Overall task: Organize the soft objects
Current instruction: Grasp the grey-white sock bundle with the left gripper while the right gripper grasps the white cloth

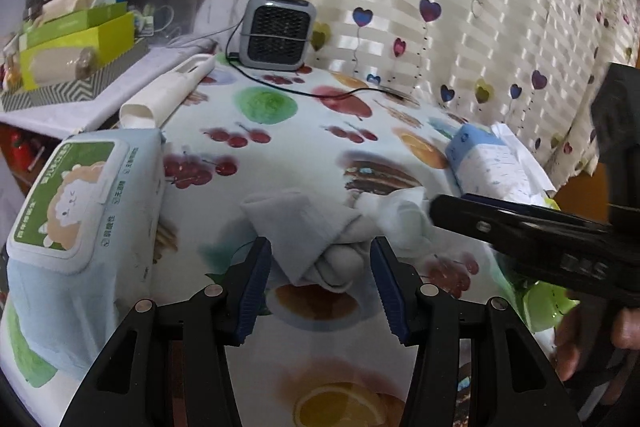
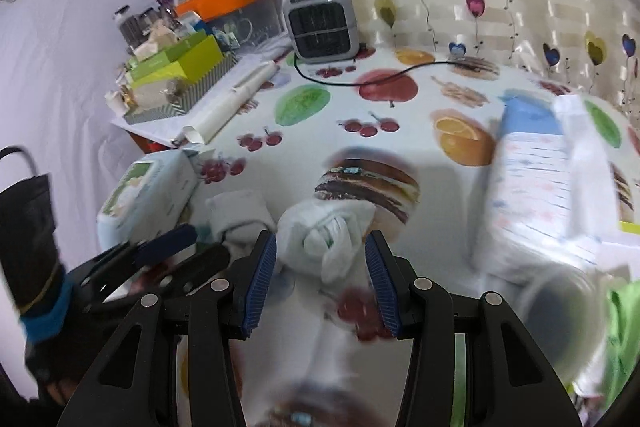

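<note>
Two rolled soft bundles lie unsorted beside the blue wet-wipes pack: grey sock bundle between the released left gripper, white sock bundle between the unclenched right gripper.

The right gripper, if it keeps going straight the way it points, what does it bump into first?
Most likely the white rolled-up sock bundle. It sits on the fruit-print tablecloth right ahead of the right gripper, between its open fingers, though the picture is blurred.
</note>
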The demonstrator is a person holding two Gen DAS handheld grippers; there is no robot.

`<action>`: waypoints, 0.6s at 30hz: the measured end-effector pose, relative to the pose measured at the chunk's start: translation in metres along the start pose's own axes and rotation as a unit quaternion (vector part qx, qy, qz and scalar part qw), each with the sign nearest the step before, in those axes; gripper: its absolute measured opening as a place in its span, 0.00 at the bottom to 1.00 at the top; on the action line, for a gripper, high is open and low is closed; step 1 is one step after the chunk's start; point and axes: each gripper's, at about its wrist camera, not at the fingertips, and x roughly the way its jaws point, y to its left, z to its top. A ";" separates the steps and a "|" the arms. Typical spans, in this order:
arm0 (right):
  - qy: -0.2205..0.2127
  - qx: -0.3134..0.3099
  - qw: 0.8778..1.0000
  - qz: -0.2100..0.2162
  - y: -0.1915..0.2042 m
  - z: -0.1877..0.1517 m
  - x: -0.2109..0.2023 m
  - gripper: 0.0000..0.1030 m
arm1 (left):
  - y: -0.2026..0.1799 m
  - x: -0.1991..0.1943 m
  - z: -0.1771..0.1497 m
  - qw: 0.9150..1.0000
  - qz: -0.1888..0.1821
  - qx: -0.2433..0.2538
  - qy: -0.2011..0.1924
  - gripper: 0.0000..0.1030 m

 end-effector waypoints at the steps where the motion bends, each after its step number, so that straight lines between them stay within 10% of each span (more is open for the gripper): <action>1: 0.004 0.005 1.000 0.000 0.000 0.002 0.007 0.46 | 0.001 0.001 0.000 1.000 -0.001 -0.001 0.000 0.49; 11: 0.042 0.042 0.998 -0.002 -0.008 0.003 0.047 0.45 | 0.007 0.007 0.000 1.000 -0.004 -0.012 0.002 0.49; 13: 0.039 0.035 0.999 -0.003 -0.008 0.001 0.044 0.25 | 0.006 0.007 0.000 1.000 -0.004 -0.013 0.001 0.49; 18: 0.042 0.006 0.999 0.001 0.001 -0.004 0.039 0.21 | 0.007 0.010 0.002 1.000 -0.004 -0.029 0.010 0.49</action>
